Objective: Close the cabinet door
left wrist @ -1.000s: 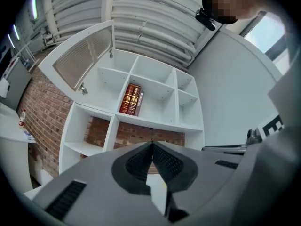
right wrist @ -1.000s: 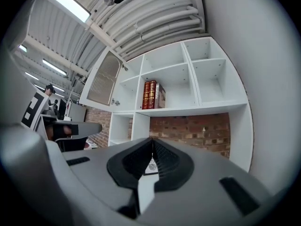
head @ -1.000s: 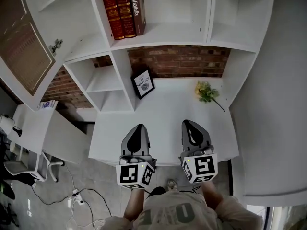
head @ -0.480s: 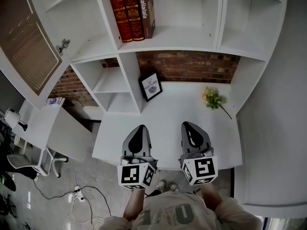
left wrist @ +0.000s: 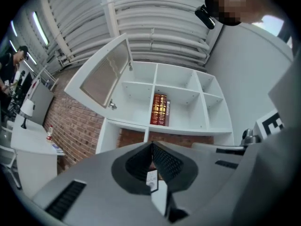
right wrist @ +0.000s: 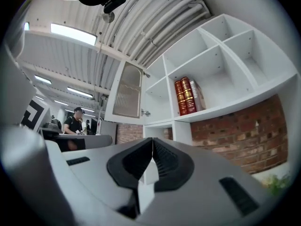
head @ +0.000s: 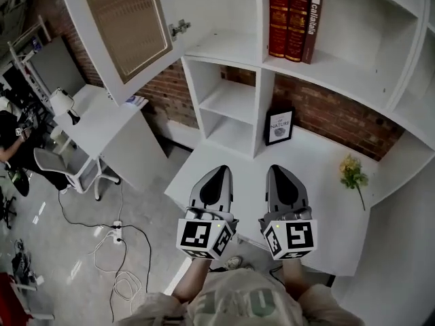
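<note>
A white cabinet door (head: 122, 29) with a woven brown panel stands swung open at the upper left of a white shelf unit (head: 224, 46); it also shows in the left gripper view as the cabinet door (left wrist: 104, 74) and in the right gripper view as the cabinet door (right wrist: 127, 91). A metal latch (head: 179, 28) sits at its inner edge. My left gripper (head: 216, 176) and right gripper (head: 284, 175) hover side by side over the white desk (head: 319, 209), well below the door. Both are shut with nothing between their jaws.
Three books (head: 292, 15) stand on a shelf. A framed sign (head: 279, 126) leans in a lower niche, and a yellow flower sprig (head: 352, 174) lies on the desk. To the left are a lower white table (head: 102, 124), an office chair (head: 64, 172), floor cables (head: 119, 250) and a person (head: 10, 138).
The head view has swung left, so the open door now sits near the top centre. Both grippers have shifted a little right and forward over the desk, staying shut.
</note>
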The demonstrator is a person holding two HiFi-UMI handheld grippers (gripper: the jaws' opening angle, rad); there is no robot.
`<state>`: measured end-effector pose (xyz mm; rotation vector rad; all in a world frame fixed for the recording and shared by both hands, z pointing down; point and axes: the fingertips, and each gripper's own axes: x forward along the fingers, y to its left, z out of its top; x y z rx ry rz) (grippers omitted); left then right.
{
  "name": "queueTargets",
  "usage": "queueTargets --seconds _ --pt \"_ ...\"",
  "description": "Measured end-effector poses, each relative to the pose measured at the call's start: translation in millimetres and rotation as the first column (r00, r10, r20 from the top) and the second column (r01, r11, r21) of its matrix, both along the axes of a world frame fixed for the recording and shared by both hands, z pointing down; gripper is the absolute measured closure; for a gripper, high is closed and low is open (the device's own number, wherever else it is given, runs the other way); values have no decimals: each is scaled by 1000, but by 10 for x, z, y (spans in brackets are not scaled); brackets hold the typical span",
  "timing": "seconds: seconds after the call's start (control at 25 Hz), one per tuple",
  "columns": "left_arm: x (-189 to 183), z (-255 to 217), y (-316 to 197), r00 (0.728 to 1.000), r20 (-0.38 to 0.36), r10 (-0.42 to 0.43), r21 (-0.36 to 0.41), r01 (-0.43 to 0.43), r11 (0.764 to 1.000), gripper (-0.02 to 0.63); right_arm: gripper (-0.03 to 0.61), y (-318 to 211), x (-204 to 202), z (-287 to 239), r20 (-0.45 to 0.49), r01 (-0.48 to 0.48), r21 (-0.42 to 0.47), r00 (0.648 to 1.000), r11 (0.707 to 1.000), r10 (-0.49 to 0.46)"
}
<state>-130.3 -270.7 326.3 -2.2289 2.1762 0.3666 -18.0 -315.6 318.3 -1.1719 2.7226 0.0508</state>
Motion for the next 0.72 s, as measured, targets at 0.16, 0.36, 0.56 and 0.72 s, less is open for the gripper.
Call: queueTargets --seconds 0.16,0.36,0.56,0.72 --pt "-482 -14 267 990 19 -139 -7 139 990 600 562 101 -646 -65 8 154 15 988 988 -155" --pt "-1001 -9 551 965 33 -260 -25 261 965 600 563 328 -1345 -105 13 319 18 948 948 -319" --pt "-1345 36 815 939 31 -343 -62 345 937 598 562 662 -1832 -173 5 442 40 897 896 -443" --pt "-1515 38 912 927 19 -375 -53 375 925 597 563 773 -2020 -135 -8 478 40 878 878 -478"
